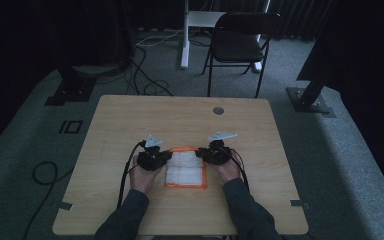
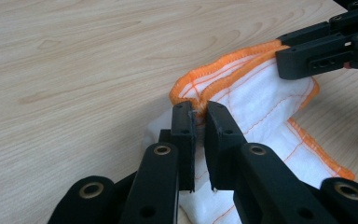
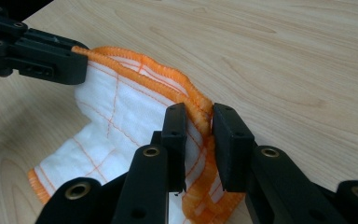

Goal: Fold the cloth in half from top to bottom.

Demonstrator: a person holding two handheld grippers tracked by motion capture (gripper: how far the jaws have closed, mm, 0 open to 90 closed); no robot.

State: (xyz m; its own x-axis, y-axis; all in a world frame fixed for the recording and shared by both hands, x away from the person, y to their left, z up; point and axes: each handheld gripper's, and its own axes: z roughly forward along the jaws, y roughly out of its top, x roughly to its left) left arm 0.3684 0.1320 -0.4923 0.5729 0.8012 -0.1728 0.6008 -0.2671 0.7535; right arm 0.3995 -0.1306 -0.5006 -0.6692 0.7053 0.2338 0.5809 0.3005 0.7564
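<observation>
Left hand-held gripper (image 2: pixel 199 122) pinching unlabelled orange-edged white cloth (image 2: pixel 256 100), right hand-held gripper (image 3: pixel 198 125) likewise

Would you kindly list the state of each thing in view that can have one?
cloth: white with orange hem, folded, lying on the table, far edge pinched at both corners.
left hand-held gripper: shut on the cloth's hem.
right hand-held gripper: shut on the cloth's hem.
folding chair: unfolded, standing behind the table, unoccupied.
table: bare wood around the cloth.

My left claw (image 2: pixel 199 122) pinches orange hem of white cloth (image 2: pixel 256 100), lifted off bench (image 2: pixel 74 60); my right claw (image 2: pixel 279 60) grips hem farther along.
</observation>
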